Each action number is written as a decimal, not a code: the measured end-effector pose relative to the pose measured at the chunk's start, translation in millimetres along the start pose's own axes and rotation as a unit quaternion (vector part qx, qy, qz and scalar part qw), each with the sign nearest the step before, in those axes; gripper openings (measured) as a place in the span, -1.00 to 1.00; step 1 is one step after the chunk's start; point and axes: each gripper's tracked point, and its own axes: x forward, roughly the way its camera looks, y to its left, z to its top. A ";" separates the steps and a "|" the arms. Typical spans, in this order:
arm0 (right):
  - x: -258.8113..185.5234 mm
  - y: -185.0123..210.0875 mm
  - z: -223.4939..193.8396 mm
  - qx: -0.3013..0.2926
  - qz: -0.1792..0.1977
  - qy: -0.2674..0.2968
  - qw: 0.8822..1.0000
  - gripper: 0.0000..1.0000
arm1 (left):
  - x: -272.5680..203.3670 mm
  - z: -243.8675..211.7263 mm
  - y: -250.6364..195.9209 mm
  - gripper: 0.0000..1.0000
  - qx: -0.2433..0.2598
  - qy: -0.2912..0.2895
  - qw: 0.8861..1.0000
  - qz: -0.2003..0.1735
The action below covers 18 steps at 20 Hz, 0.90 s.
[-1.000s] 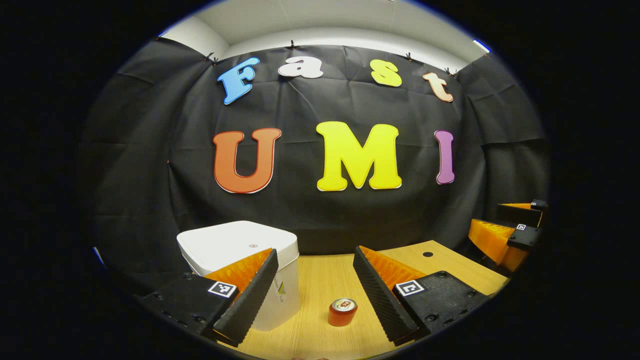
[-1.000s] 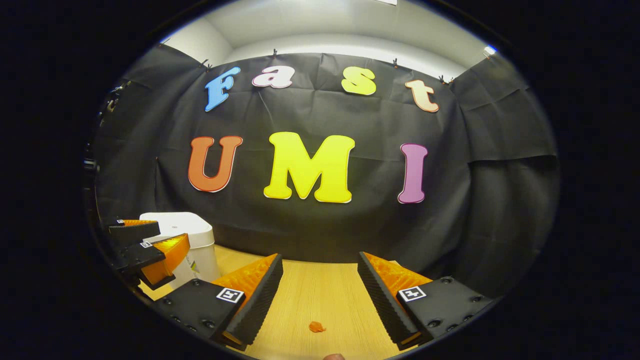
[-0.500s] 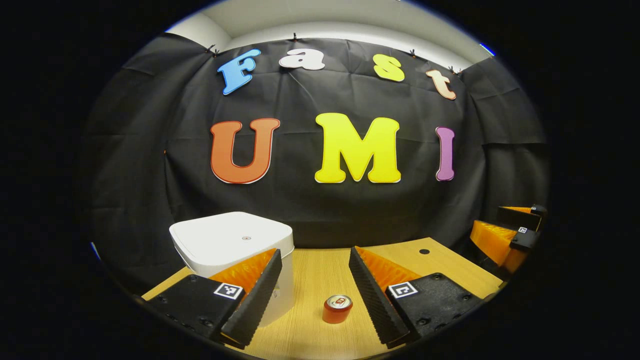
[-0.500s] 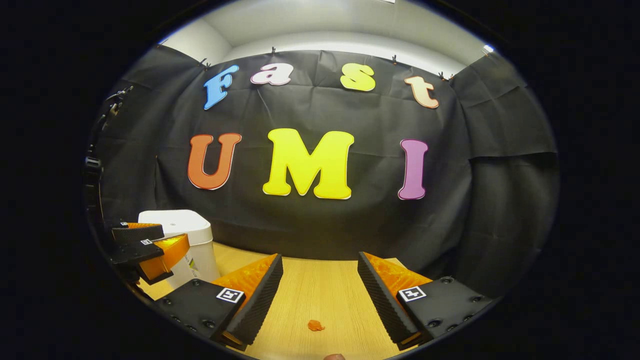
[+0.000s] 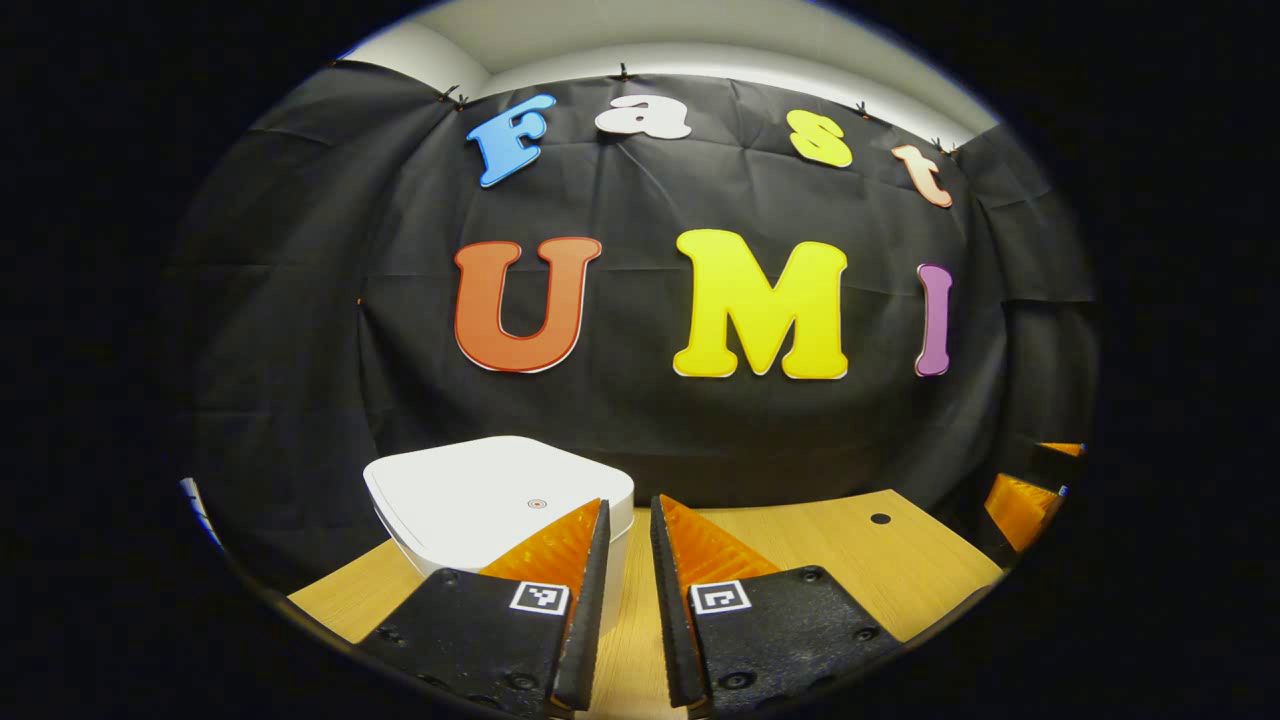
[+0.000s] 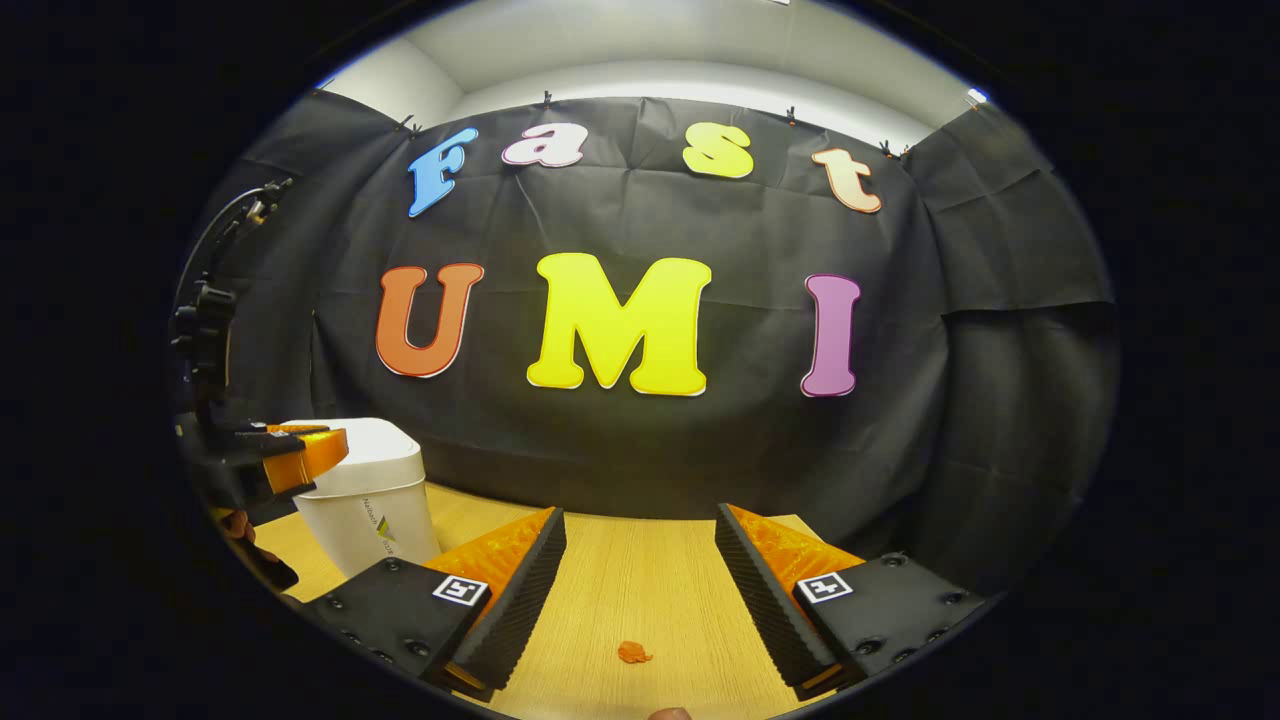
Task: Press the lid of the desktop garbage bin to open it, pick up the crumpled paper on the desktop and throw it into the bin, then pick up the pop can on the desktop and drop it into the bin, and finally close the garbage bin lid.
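The white desktop bin (image 5: 480, 490) stands on the wooden desk with its lid down flat. My left gripper (image 5: 628, 505) hovers at the lid's near right corner, its fingers drawn together to a thin slit with nothing between them. In the right gripper view the bin (image 6: 370, 500) sits at the left, with the left gripper (image 6: 300, 452) at lid height over its near side. My right gripper (image 6: 640, 520) is open above the desk. A small orange crumpled paper (image 6: 632, 653) lies on the wood just ahead, between its fingers. The pop can is hidden.
The wooden desk (image 5: 850, 545) runs back to the black cloth wall and has a small dark hole (image 5: 880, 519) at the right. The right gripper (image 5: 1020, 495) shows at the far right edge. A hand (image 6: 238, 525) holds the left gripper.
My left gripper's fingers have closed from wide open to almost touching, and it has swung left and up toward the bin lid, losing sight of the can. The right gripper has stayed put.
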 end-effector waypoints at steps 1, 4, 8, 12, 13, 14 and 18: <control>1.0 -0.4 0.2 0.000 -0.001 0.000 1.000 0.92 | 7.1 2.6 7.1 -0.34 -0.001 0.000 1.000 0.010; 2.2 -3.0 0.1 -0.001 -0.005 0.001 1.000 0.92 | 26.9 8.4 32.9 -0.70 -0.002 0.004 0.999 0.040; 2.2 -4.6 -1.7 -0.002 -0.009 0.004 1.000 0.92 | 47.4 -2.1 52.8 -0.88 -0.003 0.037 0.998 0.055; 3.3 -2.5 -1.7 -0.005 -0.009 0.005 1.000 0.92 | 59.7 -22.3 62.9 -0.94 0.009 0.078 0.995 0.057; 3.9 -2.4 -2.0 -0.006 -0.009 0.005 1.000 0.92 | 57.0 -26.5 62.7 -0.94 0.011 0.090 0.994 0.055; 3.8 -2.2 -1.9 -0.006 -0.009 0.006 1.000 0.92 | 57.5 -26.8 62.3 -0.94 0.019 0.086 0.995 0.051; 5.6 4.1 -6.6 -0.001 -0.001 0.011 1.000 0.92 | 57.5 -31.7 62.8 -0.94 0.066 0.097 0.991 0.059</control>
